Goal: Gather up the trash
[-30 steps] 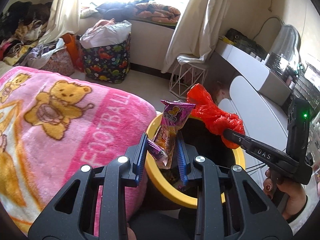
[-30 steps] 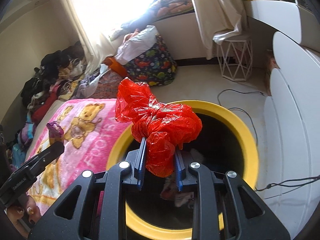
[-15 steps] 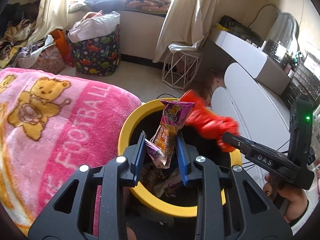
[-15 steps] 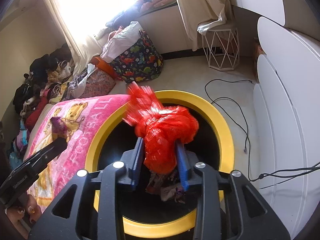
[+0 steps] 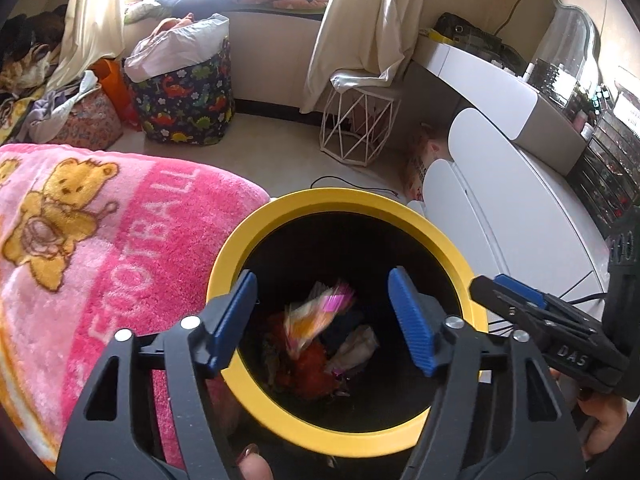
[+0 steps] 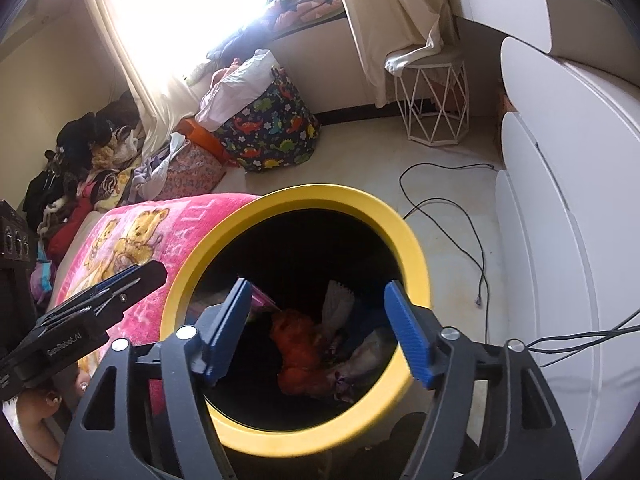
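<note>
Left wrist view looks straight down into the bin (image 5: 448, 248), a dark tub with a thick yellow rim. A snack wrapper (image 5: 320, 314), blurred orange and purple, hangs inside the bin just above the rubbish at the bottom. Below it lies the red plastic bag (image 5: 310, 368), crumpled among pale scraps of paper. From the right wrist camera the same red plastic bag (image 6: 298, 354) sits low in the tub, touching the other litter.

Above the rim, the left hand-held gripper (image 5: 326, 320) stands with its blue pads spread wide and nothing between them. Beside it, the right hand-held gripper (image 6: 322, 326) is likewise parted and empty over the opening; its black fingers (image 5: 508, 292) reach in from the right edge in the left view.

Just beside the bin, touching its left side, is a bed covered by a pink blanket (image 5: 100, 232) with teddy bears. Farther off on the floor stand a dinosaur-print basket (image 5: 184, 100) and a white wire stool (image 5: 360, 128), with a black cable (image 6: 452, 208) trailing near white furniture.
</note>
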